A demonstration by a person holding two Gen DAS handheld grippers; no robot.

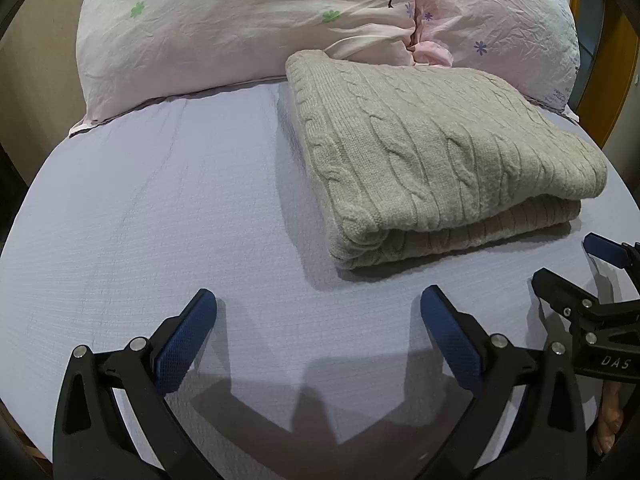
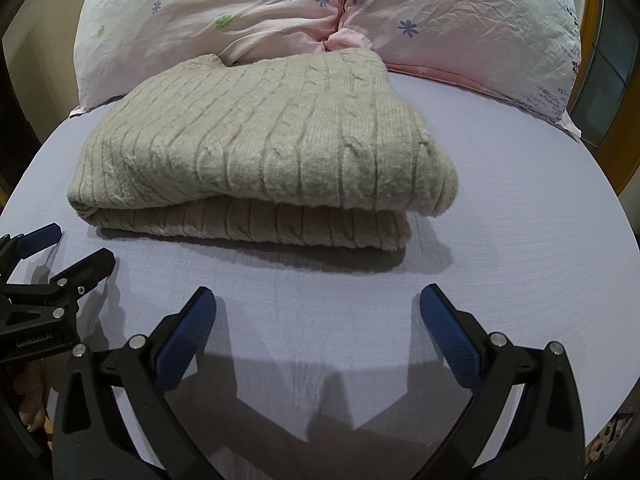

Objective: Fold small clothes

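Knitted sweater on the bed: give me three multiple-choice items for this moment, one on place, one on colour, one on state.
1. Where does the sweater lie?
A. on the bed sheet, its far edge against the pillows
B. on top of the pillows
C. in the right gripper

2. What colour is it?
A. navy
B. beige-grey
C. red

3. How do the left gripper and the right gripper stand?
A. both shut on the sweater
B. one open, one shut
C. both open, holding nothing

Key: 1 A, it rests on the lilac sheet before the pillows; 2 B, the cable knit is beige-grey; 3 C, each pair of fingers is spread over bare sheet.
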